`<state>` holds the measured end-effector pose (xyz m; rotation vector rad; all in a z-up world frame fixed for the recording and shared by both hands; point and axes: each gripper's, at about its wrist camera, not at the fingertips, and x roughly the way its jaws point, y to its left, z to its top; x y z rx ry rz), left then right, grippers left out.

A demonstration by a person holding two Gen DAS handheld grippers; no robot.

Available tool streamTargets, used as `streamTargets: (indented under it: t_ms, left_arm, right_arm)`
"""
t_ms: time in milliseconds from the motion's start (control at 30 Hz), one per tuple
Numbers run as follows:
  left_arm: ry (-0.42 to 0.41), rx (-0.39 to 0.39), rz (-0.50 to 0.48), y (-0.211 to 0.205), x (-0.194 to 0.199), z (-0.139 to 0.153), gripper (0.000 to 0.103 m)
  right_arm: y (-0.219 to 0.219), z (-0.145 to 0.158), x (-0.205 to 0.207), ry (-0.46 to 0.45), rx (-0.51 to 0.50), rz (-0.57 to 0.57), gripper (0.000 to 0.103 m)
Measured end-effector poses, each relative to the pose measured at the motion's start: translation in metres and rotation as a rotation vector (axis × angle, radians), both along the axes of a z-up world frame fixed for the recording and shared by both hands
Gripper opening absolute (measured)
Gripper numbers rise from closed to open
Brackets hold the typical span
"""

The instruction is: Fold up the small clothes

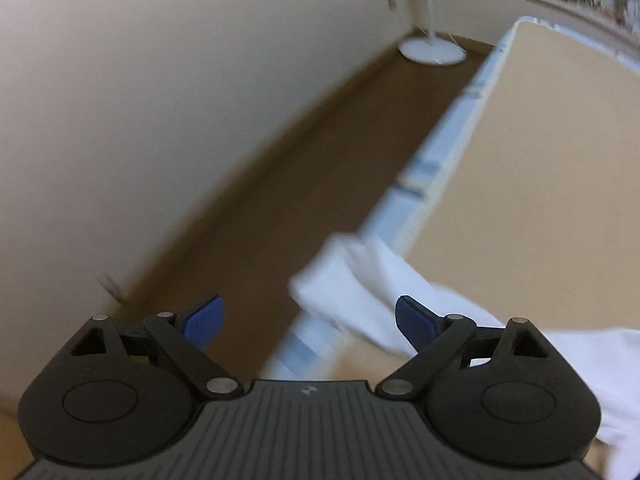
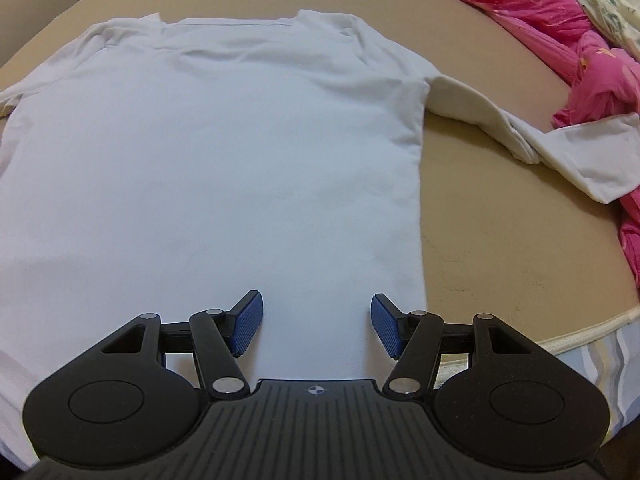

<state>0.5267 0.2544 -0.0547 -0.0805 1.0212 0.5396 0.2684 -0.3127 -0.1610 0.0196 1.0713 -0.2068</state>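
Note:
A white long-sleeved shirt point(image 2: 224, 148) lies flat on the tan mattress point(image 2: 500, 248), neck at the far side, hem toward me. Its right sleeve point(image 2: 560, 144) stretches out to the right, creased. My right gripper point(image 2: 316, 322) is open and empty, just above the shirt's hem near its right edge. My left gripper point(image 1: 310, 320) is open and empty, at the mattress's left edge. In the left wrist view the shirt's other sleeve point(image 1: 360, 280) lies at that edge, reaching slightly over it, beside the gripper's right finger point(image 1: 416, 320).
A pink quilt point(image 2: 592, 52) is bunched along the mattress's far right side. Left of the mattress point(image 1: 540, 160) a strip of brown floor point(image 1: 300, 168) runs along a cream wall. A white fan stand point(image 1: 432, 50) is at the far corner.

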Motion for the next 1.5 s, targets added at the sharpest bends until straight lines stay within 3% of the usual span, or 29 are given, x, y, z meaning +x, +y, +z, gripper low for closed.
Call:
streamTargets:
  t_ms: [200,367,433,467,533,600,667,733,833,1000,1133,1233,1333,1400,1433,1467,1500]
  left_arm:
    - [-0.033,-0.353,0.063,0.022,-0.031,-0.069,0.095]
    - [-0.164,-0.633,0.252,0.049,-0.013,-0.108,0.095]
    - [-0.211,-0.685,0.292,0.058,-0.002,-0.114,0.09]
    - [-0.225,-0.684,0.308,0.061,0.004,-0.116,0.062]
    - [-0.175,-0.626,0.323,0.066,0.019,-0.117,0.007]
    - [-0.158,-0.607,0.371,0.071,0.022,-0.107,0.0]
    - [-0.19,-0.56,0.384,0.082,0.024,-0.089,0.0]
    - [-0.233,-0.566,0.338,0.089,0.02,-0.058,0.0]
    - [-0.226,-0.546,0.294,0.086,0.019,-0.026,0.0]
    - [-0.22,-0.415,0.207,0.029,0.03,0.012,0.0]
    - [-0.31,-0.396,0.013,-0.067,0.038,0.069,0.0]
    - [-0.411,-0.41,-0.248,-0.181,0.023,0.119,0.0]
    - [-0.41,-0.487,-0.526,-0.301,-0.009,0.126,0.002]
    - [-0.333,-0.501,-0.684,-0.363,-0.029,0.098,0.018]
    - [-0.273,-0.491,-0.763,-0.391,-0.041,0.076,0.052]
    - [-0.194,-0.469,-0.84,-0.413,-0.054,0.048,0.076]
    - [-0.142,-0.451,-0.883,-0.421,-0.067,0.022,0.078]
  right_arm:
    - [0.012,0.002,0.004,0.015,-0.008,0.014,0.062]
    - [0.028,0.009,-0.001,0.039,-0.046,0.063,0.062]
    - [0.033,0.01,-0.002,0.053,-0.071,0.08,0.062]
    - [0.036,0.009,-0.002,0.062,-0.087,0.089,0.062]
    - [0.04,0.008,-0.002,0.075,-0.106,0.099,0.062]
    - [0.044,0.007,0.001,0.091,-0.123,0.108,0.062]
    - [0.048,0.007,0.005,0.095,-0.132,0.121,0.062]
    - [0.052,0.007,0.009,0.09,-0.131,0.136,0.062]
    - [0.059,0.004,0.016,0.072,-0.113,0.15,0.062]
    - [0.063,0.001,0.019,0.041,-0.098,0.151,0.062]
    - [0.053,0.007,0.011,0.022,-0.055,0.138,0.062]
    - [0.04,0.009,0.003,0.01,-0.046,0.103,0.062]
    - [0.021,0.012,-0.005,-0.006,-0.024,0.047,0.062]
    - [0.01,0.014,-0.01,-0.021,-0.013,0.018,0.062]
    - [0.006,0.015,-0.012,-0.024,-0.013,0.007,0.062]
    - [0.0,0.016,-0.014,-0.028,-0.013,-0.005,0.062]
    - [-0.006,0.016,-0.016,-0.029,-0.01,-0.015,0.062]
